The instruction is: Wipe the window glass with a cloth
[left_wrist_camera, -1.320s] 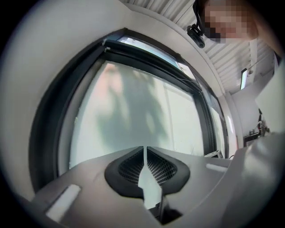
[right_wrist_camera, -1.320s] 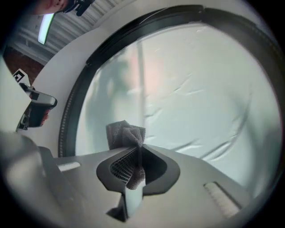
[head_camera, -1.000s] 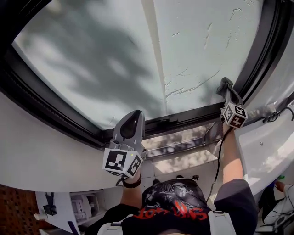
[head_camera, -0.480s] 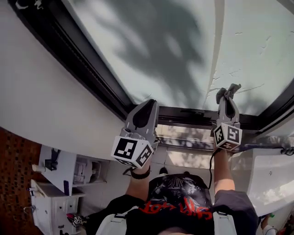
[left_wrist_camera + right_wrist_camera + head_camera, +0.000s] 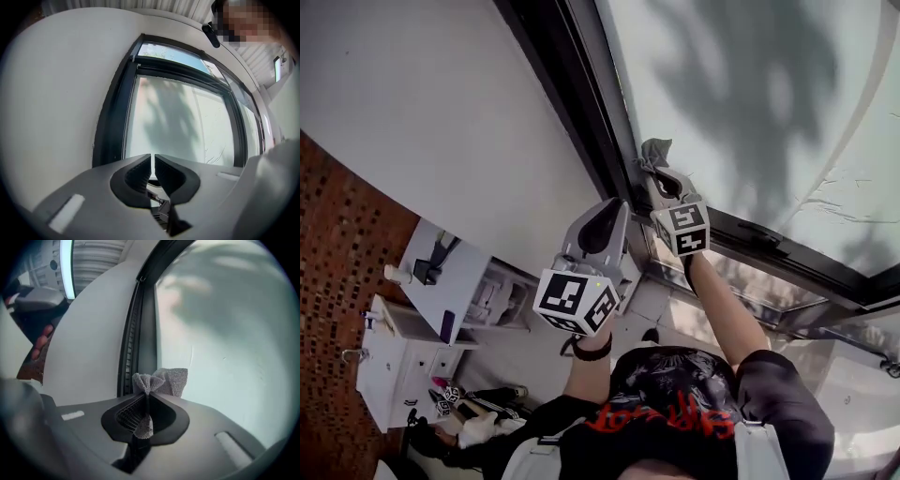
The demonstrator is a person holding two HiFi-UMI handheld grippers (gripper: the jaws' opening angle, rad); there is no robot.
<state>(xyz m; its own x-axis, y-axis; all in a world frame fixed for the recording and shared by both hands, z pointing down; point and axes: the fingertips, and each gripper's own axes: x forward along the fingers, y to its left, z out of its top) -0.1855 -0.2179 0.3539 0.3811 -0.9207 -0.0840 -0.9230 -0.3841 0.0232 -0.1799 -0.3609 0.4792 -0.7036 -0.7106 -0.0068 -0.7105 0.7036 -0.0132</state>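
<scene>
Two grippers: the right gripper (image 5: 659, 169), clamped on the grey cloth (image 5: 656, 148), has swept from the right end of the window glass (image 5: 750, 94) to its left edge beside the dark frame (image 5: 581, 112), so one pass along the lower pane looks done. The left gripper (image 5: 609, 211) has trailed along, off the glass; only its own view shows its jaws almost together, a bare slit, nothing between.

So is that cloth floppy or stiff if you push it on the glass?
Probably floppy: the cloth bunches and folds where the right gripper pinches it. Likely light too, since a small pinch holds it up. Its rough weave may drag a little on the glass.
</scene>
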